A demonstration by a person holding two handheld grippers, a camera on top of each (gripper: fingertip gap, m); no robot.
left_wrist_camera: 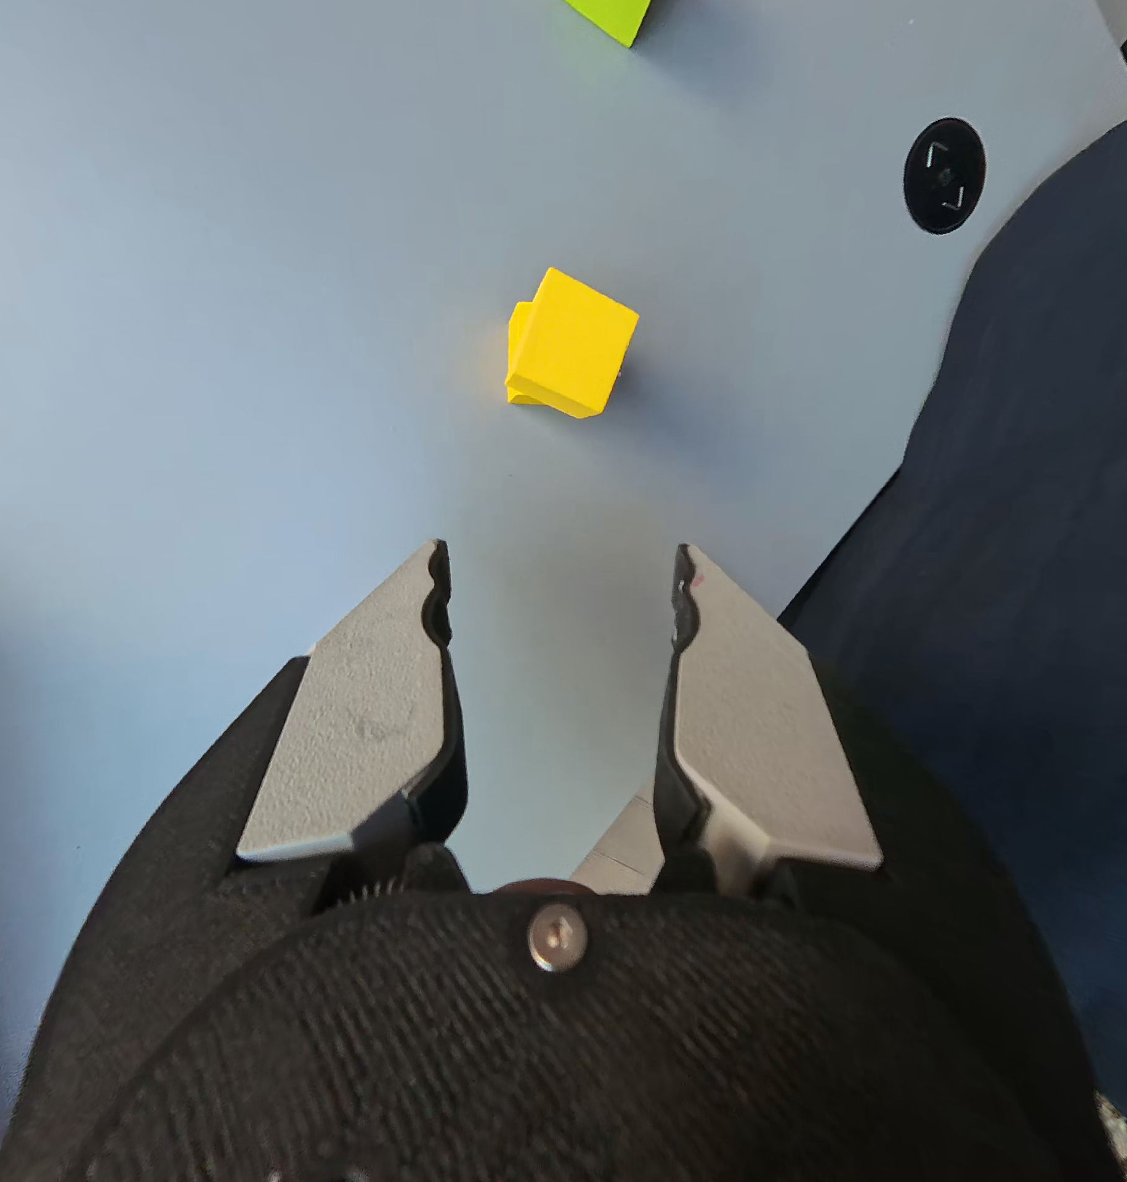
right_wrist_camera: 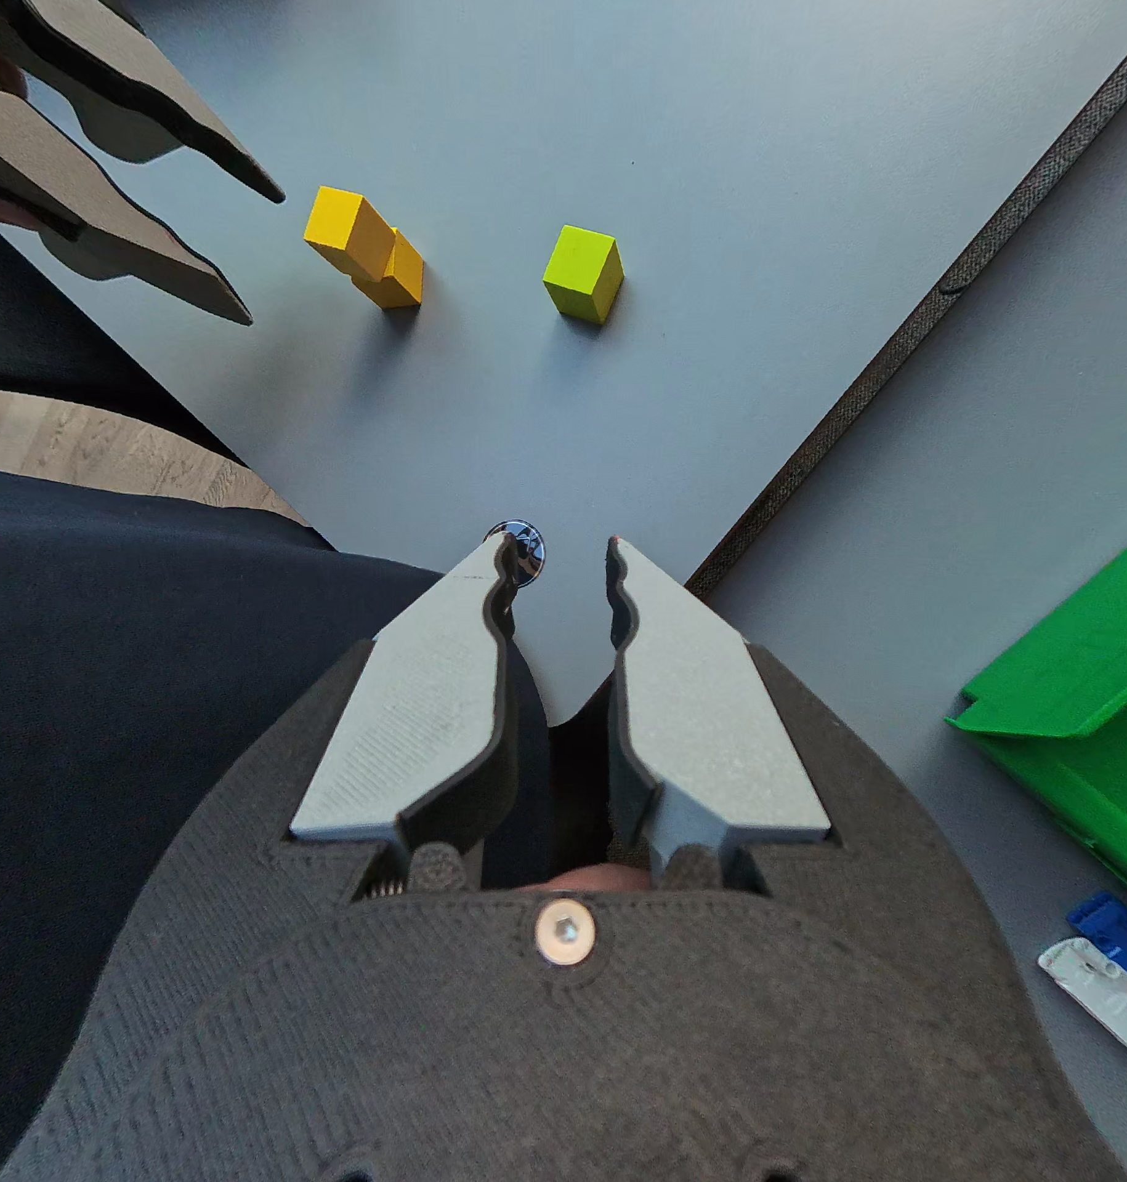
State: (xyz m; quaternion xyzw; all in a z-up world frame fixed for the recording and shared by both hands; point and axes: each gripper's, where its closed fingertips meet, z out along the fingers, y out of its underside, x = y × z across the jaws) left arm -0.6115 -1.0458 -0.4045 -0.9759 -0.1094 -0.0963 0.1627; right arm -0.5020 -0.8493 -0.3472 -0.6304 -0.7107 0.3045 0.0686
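Observation:
Two yellow blocks (left_wrist_camera: 567,345) sit stacked askew on the grey-blue table (left_wrist_camera: 228,320), straight ahead of my left gripper (left_wrist_camera: 561,550). That gripper is open and empty, hovering short of them. In the right wrist view the same yellow blocks (right_wrist_camera: 366,252) lie at the upper left, with the left gripper's fingers (right_wrist_camera: 215,300) just left of them. A lime-green block (right_wrist_camera: 583,272) stands to their right. My right gripper (right_wrist_camera: 558,547) is open with nothing between its pads, held above the table's near edge.
A black round disc (left_wrist_camera: 945,176) is set in the table; it shows by my right gripper's left fingertip (right_wrist_camera: 527,550). A dark fabric seam (right_wrist_camera: 900,345) divides two table tops. A green box (right_wrist_camera: 1073,723) and small blue and white items (right_wrist_camera: 1105,959) lie at the right. Dark clothing (right_wrist_camera: 100,639) fills the left. The tips of one gripper are about 25 cm away from the tips of the other. Left tips and right tips are each some 15 cm from the lime-green block (right_wrist_camera: 583,272).

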